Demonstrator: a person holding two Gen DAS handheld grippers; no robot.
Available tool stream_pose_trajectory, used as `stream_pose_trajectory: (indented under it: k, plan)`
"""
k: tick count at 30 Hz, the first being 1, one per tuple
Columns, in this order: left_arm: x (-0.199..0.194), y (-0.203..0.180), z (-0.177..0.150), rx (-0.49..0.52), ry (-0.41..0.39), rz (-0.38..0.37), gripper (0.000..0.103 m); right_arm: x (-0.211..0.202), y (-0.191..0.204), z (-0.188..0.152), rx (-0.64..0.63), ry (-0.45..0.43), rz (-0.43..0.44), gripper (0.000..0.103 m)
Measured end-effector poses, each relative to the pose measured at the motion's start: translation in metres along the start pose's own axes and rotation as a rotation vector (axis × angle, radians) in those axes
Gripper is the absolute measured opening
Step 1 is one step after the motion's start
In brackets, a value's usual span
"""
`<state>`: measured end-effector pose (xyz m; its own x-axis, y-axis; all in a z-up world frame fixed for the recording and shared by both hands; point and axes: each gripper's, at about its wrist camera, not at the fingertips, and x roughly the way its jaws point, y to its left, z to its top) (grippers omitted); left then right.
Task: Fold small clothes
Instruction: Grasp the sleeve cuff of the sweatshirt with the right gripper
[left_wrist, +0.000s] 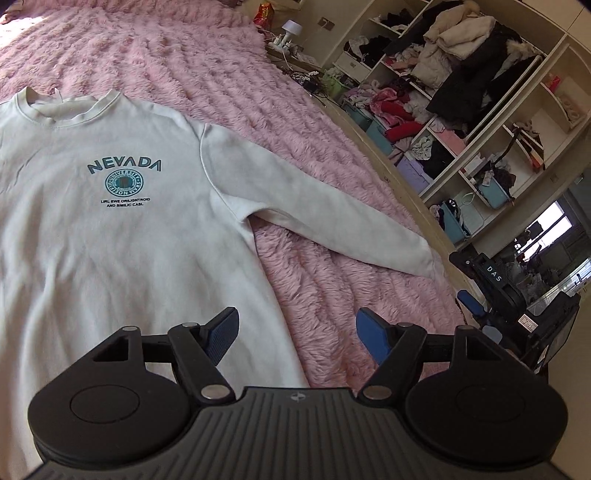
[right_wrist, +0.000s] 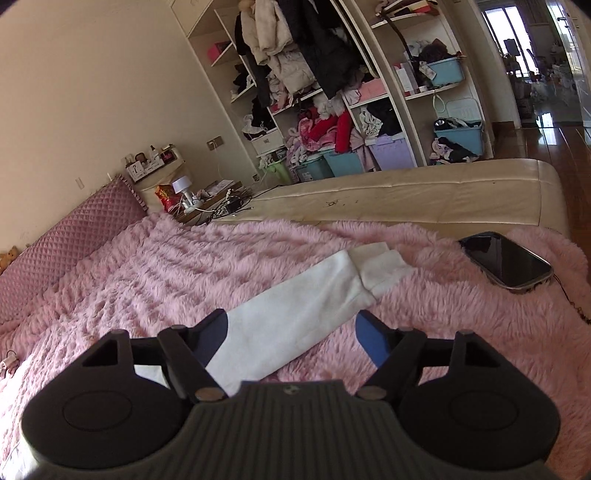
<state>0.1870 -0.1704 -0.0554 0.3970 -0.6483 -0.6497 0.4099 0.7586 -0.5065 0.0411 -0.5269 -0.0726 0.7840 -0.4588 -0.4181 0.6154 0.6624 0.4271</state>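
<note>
A white sweatshirt (left_wrist: 110, 206) lies flat and face up on a pink fluffy blanket (left_wrist: 192, 59) covering the bed, its sleeve (right_wrist: 295, 314) stretched out sideways, the cuff near the blanket's edge. The left gripper (left_wrist: 295, 336) hovers over the sweatshirt's side edge, jaws spread wide and holding nothing. The right gripper (right_wrist: 291, 338) hangs above the sleeve, jaws likewise apart. A phone (right_wrist: 506, 262) rests on the blanket just beyond the cuff. Bare blanket spreads toward the pillow (right_wrist: 70, 236); crowded shelves (right_wrist: 351, 85) stand past the bed.
</note>
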Motion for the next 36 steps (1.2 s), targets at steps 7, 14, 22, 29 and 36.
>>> stream_pose_trajectory:
  k: [7,14,22,29,36]
  plan:
    - [0.061,0.006,0.032,0.001,0.015,0.007,0.085,0.074,-0.043,0.003,0.214,0.052,-0.039,0.065]
    - [0.108,0.004,0.052,0.020,0.035,0.023,0.085,0.105,-0.072,0.013,0.329,-0.034,-0.095,0.062]
    - [0.146,0.003,0.055,0.043,0.024,0.013,0.085,0.124,-0.081,0.022,0.379,-0.034,-0.056,0.052]
    - [0.164,0.004,0.051,0.053,0.052,0.013,0.092,0.116,-0.093,0.018,0.473,-0.027,-0.058,0.006]
    - [0.169,0.001,0.055,0.091,0.060,-0.004,0.094,0.098,-0.067,0.038,0.420,-0.057,-0.018,0.002]
